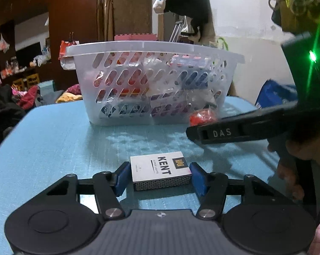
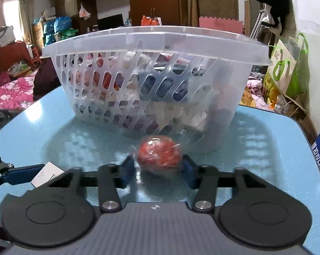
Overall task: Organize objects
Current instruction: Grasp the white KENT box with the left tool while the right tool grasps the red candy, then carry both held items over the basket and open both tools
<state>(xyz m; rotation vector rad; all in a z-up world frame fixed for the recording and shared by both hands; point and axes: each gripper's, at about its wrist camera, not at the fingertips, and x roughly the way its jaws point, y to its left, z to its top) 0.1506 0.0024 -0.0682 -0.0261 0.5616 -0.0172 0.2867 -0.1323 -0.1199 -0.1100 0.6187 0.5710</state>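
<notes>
On the blue table (image 1: 53,131) the left gripper (image 1: 158,177) bracketed a white KENT matchbox (image 1: 160,173), its 2 blue pads (image 1: 121,178) at 9 and 3 o'clock of the box. The right-hand pad looked to be touching the box end; a thin gap seemed to show at the left pad, so I cannot tell whether the grasp was truly closed or only about to be. The box lay flat on the table, at 6 o'clock from the clear slotted basket (image 1: 155,51).

The right gripper (image 2: 158,167) straddled a red wrapped bundle (image 2: 160,154) (crinkly clear plastic over something red), which sat just beside the basket's (image 2: 155,40) near wall. Its pads were largely hidden behind the bundle, so whether they pressed it or merely flanked it could not be judged.

The basket was already crowded with packets, and that seemed the main hazard. A box dropped onto the heap might slide off and tip over the rim. The matchbox, gripped across its short ends, could pivot or slip if only 1 pad bore on it during the lift. The bundle's slick wrap could let it squirm out of a light squeeze, and a hard squeeze might crush it. With both grippers close together at the basket's front, they could also knock each other, or shove the light basket backward.
</notes>
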